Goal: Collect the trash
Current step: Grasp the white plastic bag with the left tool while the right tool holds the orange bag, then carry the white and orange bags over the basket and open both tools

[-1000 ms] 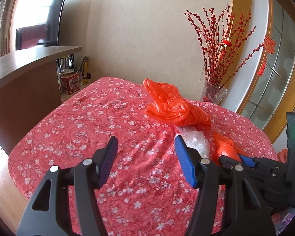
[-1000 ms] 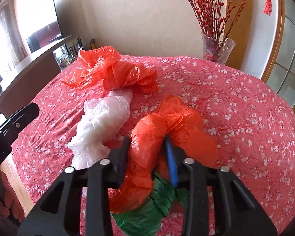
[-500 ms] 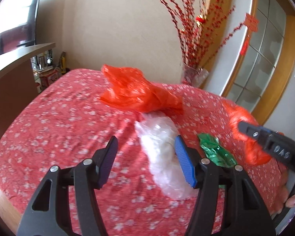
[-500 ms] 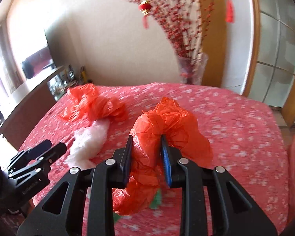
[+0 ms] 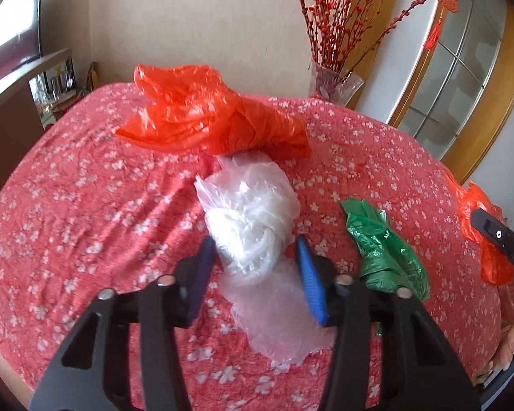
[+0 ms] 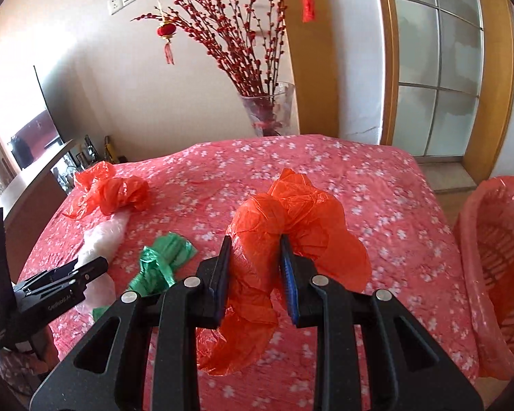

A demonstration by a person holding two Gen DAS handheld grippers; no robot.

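Now the left gripper (image 5: pixel 255 250) hangs over the white bag (image 5: pixel 248 221), and its jaws are closing with the knotted middle of that bag between them; the left pad looks at the plastic, the right pad shows a sliver of gap. White bag lies mid-tabletop on the red floral cloth (image 5: pixel 85 205). At 12 o'clock from it, touching its top end, sprawls a big orange bag (image 5: pixel 205 120). At 3 o'clock, a little apart, lies a green bag (image 5: pixel 383 250).

Over to the right gripper (image 6: pixel 253 263): jaws pinching a second orange bag (image 6: pixel 291 226), pads pressed into its sides, plastic bulging above them and drooping below. It looks clear of the cloth, though that is hard to tell. At 3 o'clock of that bag, off the tabletop edge, stands a basket (image 6: pixel 497 257) lined with orange plastic. A vase (image 6: pixel 269 109) of red branches stands at 12 o'clock, beyond the far edge.
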